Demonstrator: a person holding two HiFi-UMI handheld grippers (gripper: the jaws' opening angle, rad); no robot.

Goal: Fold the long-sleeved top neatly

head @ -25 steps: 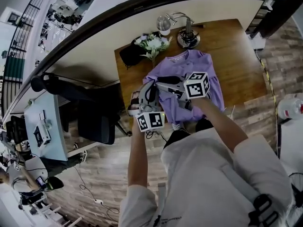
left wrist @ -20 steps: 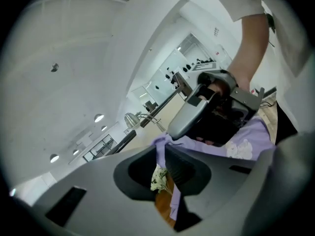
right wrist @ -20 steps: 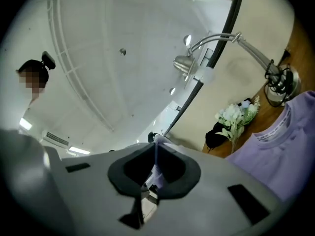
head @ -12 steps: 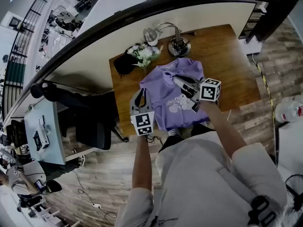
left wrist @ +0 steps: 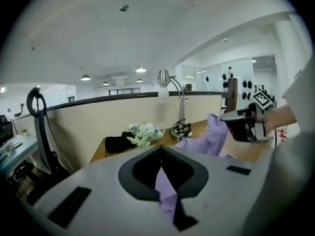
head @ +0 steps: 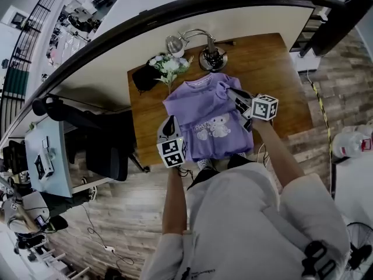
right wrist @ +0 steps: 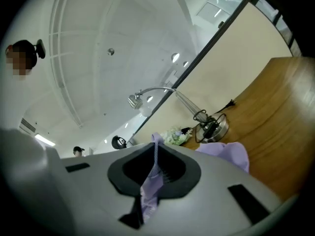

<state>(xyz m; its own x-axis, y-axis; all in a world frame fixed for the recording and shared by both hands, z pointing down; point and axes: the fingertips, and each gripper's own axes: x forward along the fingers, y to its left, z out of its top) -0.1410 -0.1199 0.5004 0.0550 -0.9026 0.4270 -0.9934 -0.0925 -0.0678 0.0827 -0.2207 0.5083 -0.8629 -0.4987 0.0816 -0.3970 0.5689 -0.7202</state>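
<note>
**While both grippers pinch the top, a first fold looks to be in hand**

Since the top (head: 210,118) lies print-up on the table (head: 280,63), hem at the near edge and collar toward the lamp (head: 207,54), the folding seems barely begun. The left gripper (head: 170,123) is at the top's near-left corner. Its jaws have just been closing and now press flat on a strip of purple cloth. The right gripper (head: 233,95) is at the top's right shoulder, toward the table's right edge. Its jaws have likewise just been closing, and a thin fold of cloth is nipped between them.

With both pinches made, I judge this the grasp stage of a side fold or a straightening pull. The next move calls for lifting both pinches together, keeping the cloth taut between them, and carrying the right side over the print without dragging the collar toward the flowers (head: 169,66) or the pouch (head: 143,77) at the far edge.

The head view gives the layout but hides the pads. The left gripper view shows its own grip (left wrist: 160,168), and also the right gripper (left wrist: 243,124) holding a peak of cloth raised off the table. The right gripper view shows its grip (right wrist: 153,171) and a loose hump of cloth on the wood beyond, but nothing of the left gripper
</note>
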